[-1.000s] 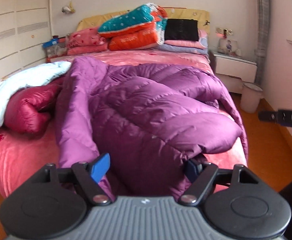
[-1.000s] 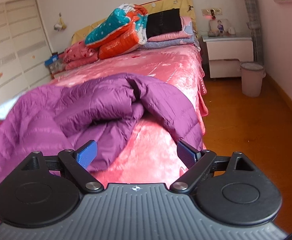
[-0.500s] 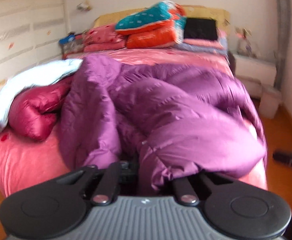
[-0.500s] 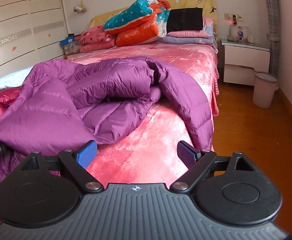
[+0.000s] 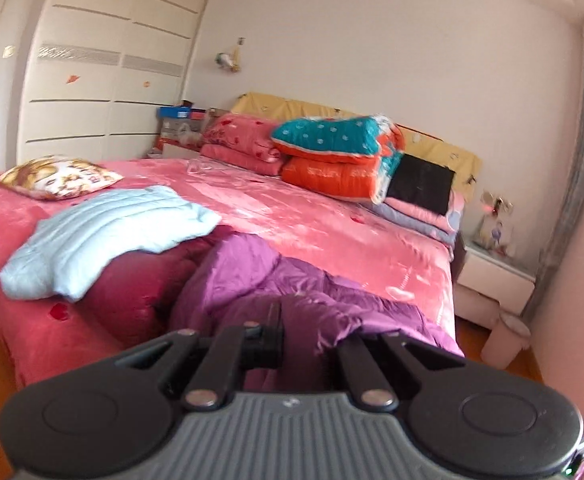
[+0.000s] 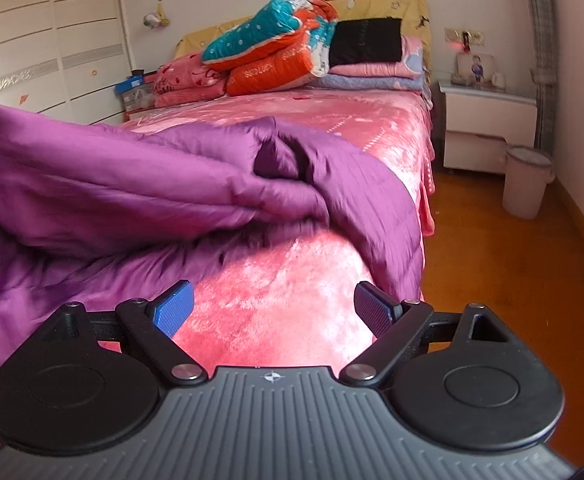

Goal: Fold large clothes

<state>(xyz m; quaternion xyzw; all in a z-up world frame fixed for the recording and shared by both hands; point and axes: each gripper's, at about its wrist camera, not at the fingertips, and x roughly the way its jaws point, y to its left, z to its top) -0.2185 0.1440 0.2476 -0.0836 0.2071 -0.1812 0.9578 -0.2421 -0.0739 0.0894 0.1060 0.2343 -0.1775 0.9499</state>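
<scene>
Right gripper (image 6: pixel 271 307) sits low over the pink bedspread (image 6: pixel 276 300), its blue pads (image 6: pixel 174 307) spread wide with nothing between them. The purple down coat (image 6: pixel 140 184) is bunched up on the left, one edge draping over the bed's side. A waste bin (image 6: pixel 526 182) stands by the nightstand (image 6: pixel 488 120).

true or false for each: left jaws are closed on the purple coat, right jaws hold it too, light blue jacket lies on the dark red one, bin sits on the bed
1. The left gripper is closed on the purple coat. True.
2. The right gripper also holds the coat. False: its jaws stand open over the pink bedspread.
3. The light blue jacket lies on the dark red jacket. True.
4. The bin sits on the bed. False: it stands on the floor by the nightstand.
</scene>
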